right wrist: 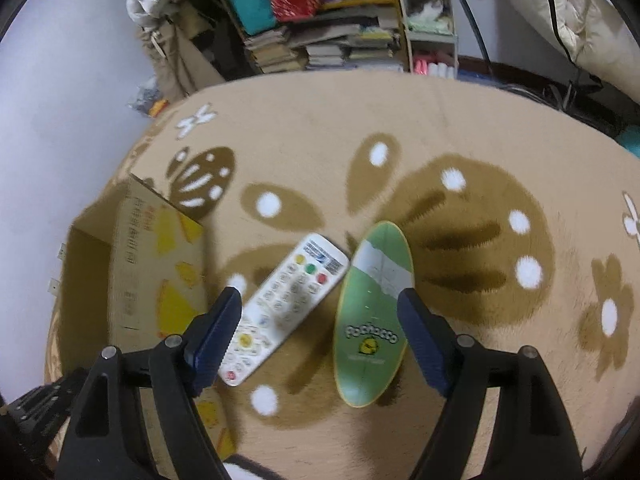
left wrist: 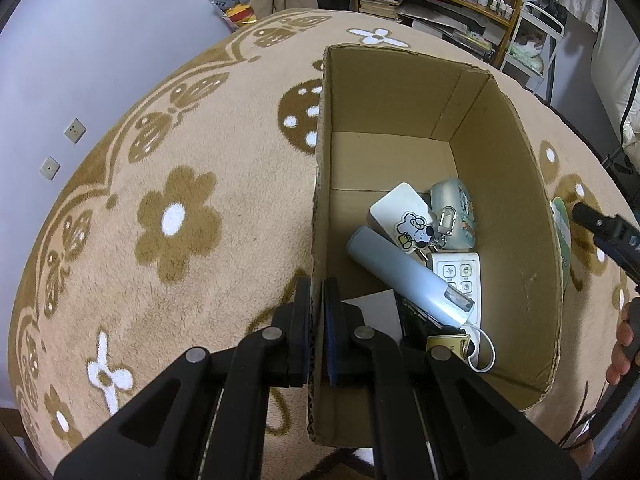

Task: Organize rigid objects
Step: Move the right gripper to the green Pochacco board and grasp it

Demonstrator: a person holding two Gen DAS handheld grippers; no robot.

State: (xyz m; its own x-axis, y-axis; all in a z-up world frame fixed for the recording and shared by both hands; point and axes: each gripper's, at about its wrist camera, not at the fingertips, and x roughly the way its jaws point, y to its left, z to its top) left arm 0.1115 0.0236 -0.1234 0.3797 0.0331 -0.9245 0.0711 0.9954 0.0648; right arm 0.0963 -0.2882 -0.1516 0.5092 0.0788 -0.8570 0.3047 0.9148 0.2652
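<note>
A cardboard box [left wrist: 516, 208] stands on the flowered rug; my left gripper [left wrist: 318, 312] is shut on its near left wall, one finger inside, one outside. Inside lie a pale blue cylinder [left wrist: 404, 276], a white power bank [left wrist: 396, 204] with a dog keychain [left wrist: 416, 230], a clear pouch [left wrist: 454, 208] and a white button panel [left wrist: 460, 276]. In the right wrist view my right gripper [right wrist: 320, 332] is open above a white remote [right wrist: 284, 312] and a green oval board [right wrist: 374, 312] on the rug, with the box [right wrist: 136, 264] to the left.
The beige rug [left wrist: 180, 216] with brown flowers surrounds the box. Shelves [right wrist: 320, 20] of books and boxes stand at the far edge. A white wall [left wrist: 80, 40] is at the left. The right gripper [left wrist: 608, 236] shows past the box's right wall.
</note>
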